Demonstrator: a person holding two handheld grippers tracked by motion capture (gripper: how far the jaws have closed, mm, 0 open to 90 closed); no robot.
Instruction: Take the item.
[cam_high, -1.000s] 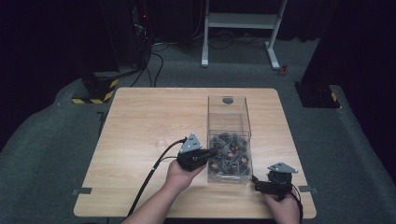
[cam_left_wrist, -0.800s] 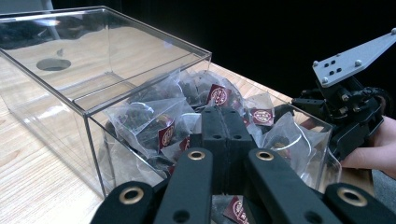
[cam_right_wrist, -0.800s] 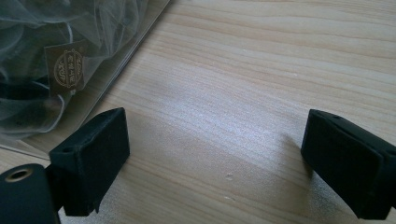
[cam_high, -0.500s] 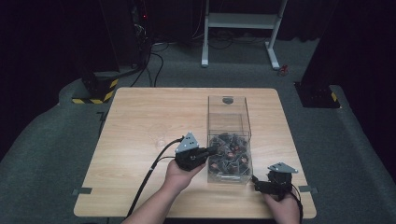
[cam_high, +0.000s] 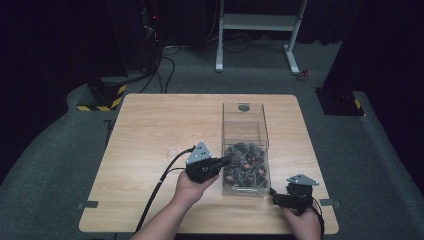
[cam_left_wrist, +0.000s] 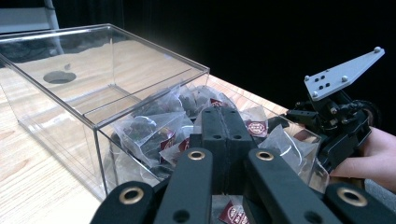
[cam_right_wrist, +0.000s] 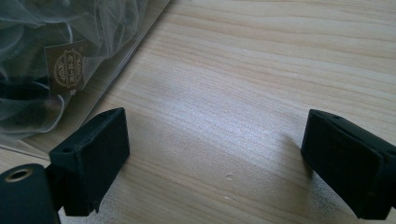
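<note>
A clear plastic box (cam_high: 245, 112) stands on the wooden table (cam_high: 160, 125). Its near compartment holds several see-through tea bags (cam_high: 245, 162) with dark red tags. My left gripper (cam_high: 227, 161) reaches over the box's left wall. In the left gripper view its jaws (cam_left_wrist: 225, 135) are shut, pressed together just above the tea bags (cam_left_wrist: 149, 130), with nothing seen between them. My right gripper (cam_high: 274, 194) rests low by the box's near right corner. It stands open (cam_right_wrist: 215, 154) over bare wood, with a tagged tea bag (cam_right_wrist: 65, 65) behind the box wall to its left.
The box's far compartment (cam_left_wrist: 70, 60) has nothing in it but a round dark mark on its far wall. The left gripper's cable (cam_high: 160, 185) trails toward the table's front edge. Bare wood lies left of the box. Dark floor, cables and a white stand (cam_high: 255, 22) lie beyond.
My left gripper has drifted slightly to the left at the box's wall. The right gripper has not moved.
</note>
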